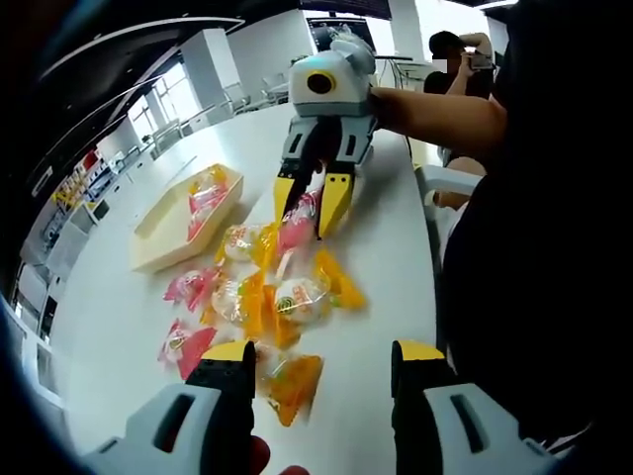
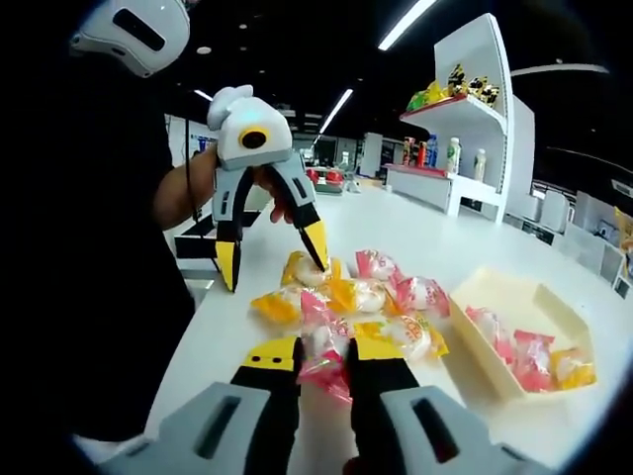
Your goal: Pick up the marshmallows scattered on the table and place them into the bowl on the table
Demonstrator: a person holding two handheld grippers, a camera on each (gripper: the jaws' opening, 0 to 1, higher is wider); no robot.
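Right gripper (image 2: 321, 354) clamps a pink marshmallow (image 2: 322, 346); left gripper (image 1: 321, 358) gapes.
Right gripper view alone shows the shelf (image 2: 465, 94); bowl (image 2: 514, 297) lies beyond both fingertips.

I'm working in what looks like a shop or showroom. In the right gripper view a white shelf unit (image 2: 465, 119) carries bottles (image 2: 453, 153) and yellow packets (image 2: 445, 89), under a dark ceiling with strip lights (image 2: 407, 22). In the left gripper view I see big windows (image 1: 163, 109), a stocked rack (image 1: 74, 183), and a long white table (image 1: 396, 247).
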